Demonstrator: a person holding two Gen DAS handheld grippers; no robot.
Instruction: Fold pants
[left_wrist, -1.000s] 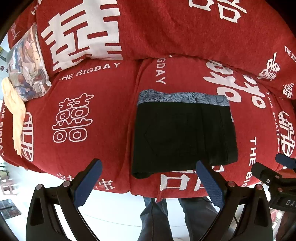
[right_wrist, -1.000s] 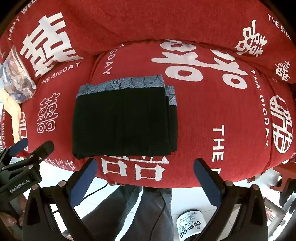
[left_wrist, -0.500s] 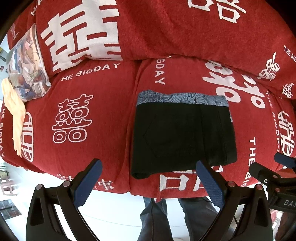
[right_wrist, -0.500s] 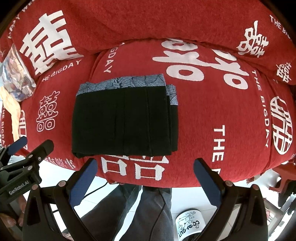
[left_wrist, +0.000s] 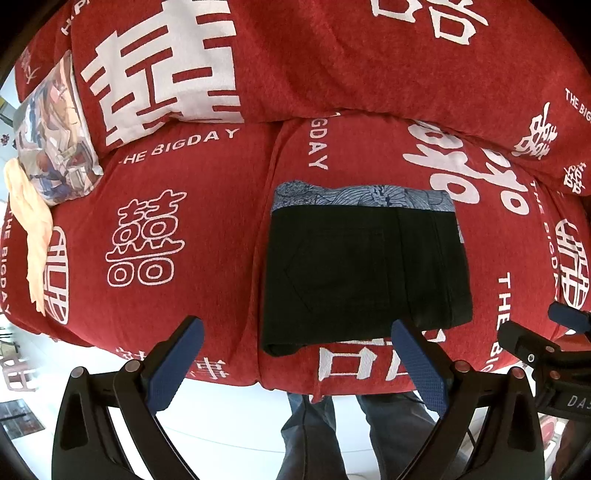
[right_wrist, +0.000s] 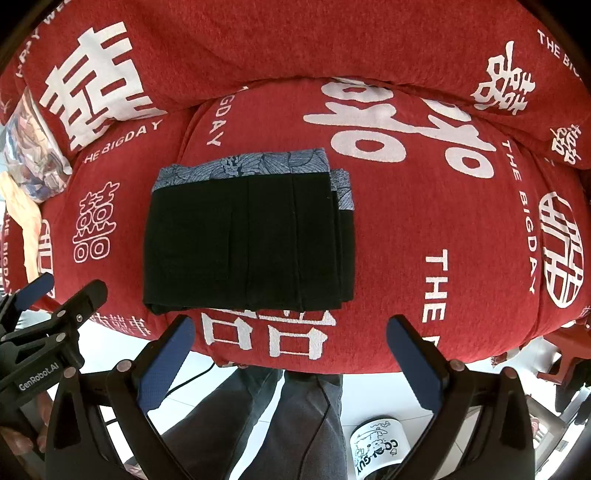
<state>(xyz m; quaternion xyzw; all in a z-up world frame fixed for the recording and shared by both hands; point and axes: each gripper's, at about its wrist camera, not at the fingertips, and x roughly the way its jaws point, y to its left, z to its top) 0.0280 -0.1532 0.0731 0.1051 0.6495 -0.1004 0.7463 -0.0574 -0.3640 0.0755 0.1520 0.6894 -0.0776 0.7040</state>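
Note:
The black pants (left_wrist: 365, 269) lie folded into a flat rectangle on the red sofa seat (left_wrist: 207, 236), with a blue-grey patterned waistband along the far edge. They also show in the right wrist view (right_wrist: 251, 236). My left gripper (left_wrist: 295, 354) is open and empty, held off the sofa's front edge, near the pants' near edge. My right gripper (right_wrist: 291, 350) is open and empty, also in front of the seat, just below the pants. Each gripper shows at the edge of the other's view.
The sofa has a red cover with white characters and a back cushion (left_wrist: 332, 55). A printed pillow (left_wrist: 55, 136) and a peach cloth (left_wrist: 33, 236) lie at the left end. The person's legs (right_wrist: 280, 417) and a white cup (right_wrist: 380, 446) are on the floor below.

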